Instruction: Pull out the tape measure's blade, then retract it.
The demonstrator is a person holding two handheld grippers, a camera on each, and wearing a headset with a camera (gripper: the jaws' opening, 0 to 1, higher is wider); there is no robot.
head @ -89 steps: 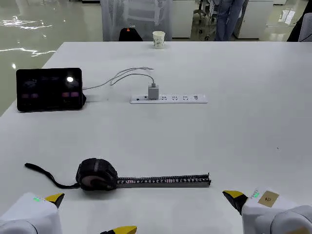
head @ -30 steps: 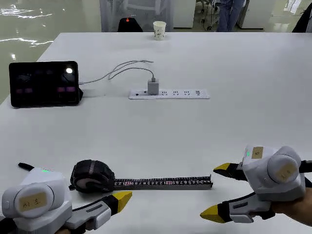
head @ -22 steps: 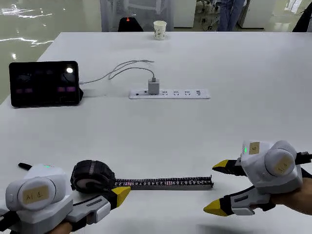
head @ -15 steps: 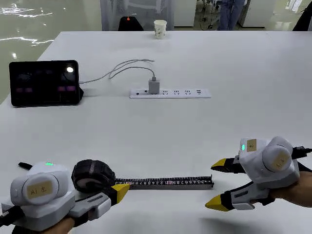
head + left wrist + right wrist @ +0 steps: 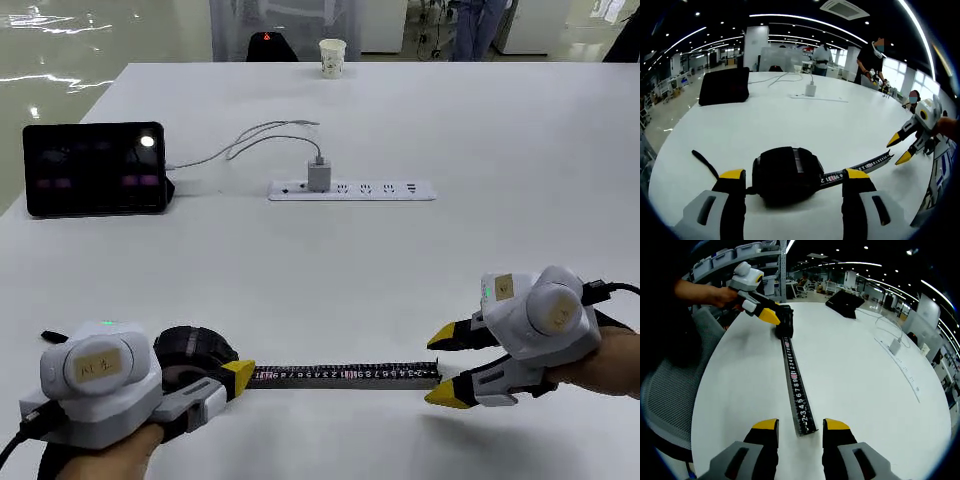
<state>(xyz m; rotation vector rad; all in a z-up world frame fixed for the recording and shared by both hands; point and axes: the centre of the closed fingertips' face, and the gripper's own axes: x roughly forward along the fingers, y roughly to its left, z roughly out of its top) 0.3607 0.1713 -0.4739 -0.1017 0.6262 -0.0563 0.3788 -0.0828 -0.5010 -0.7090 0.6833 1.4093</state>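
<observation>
**Blade tip sits between the right jaws, case between the left**

The white counter point(image 5: 500, 150) carries everything. Far left on it stands a dark tablet point(image 5: 97, 168), and a white power strip point(image 5: 352, 190) lies at far centre with a charger plugged in. Both are well apart from the work and block nothing.

Along the near edge lies the tape measure point(image 5: 195, 355), its black case to the left. The blade point(image 5: 345, 374) is partly drawn out flat on the counter, its long axis running left to right.

The left gripper point(image 5: 793, 175) has its jaws apart on either side of the case, with gaps showing, so they are not clamped. The right gripper point(image 5: 443, 367) is the one at the blade's free end. Its jaws are also apart, with the tip lying between them but not pinched.

The pull would run rightward along the blade, and that path looks free.

A paper cup point(image 5: 332, 56) stands at the far edge.
</observation>
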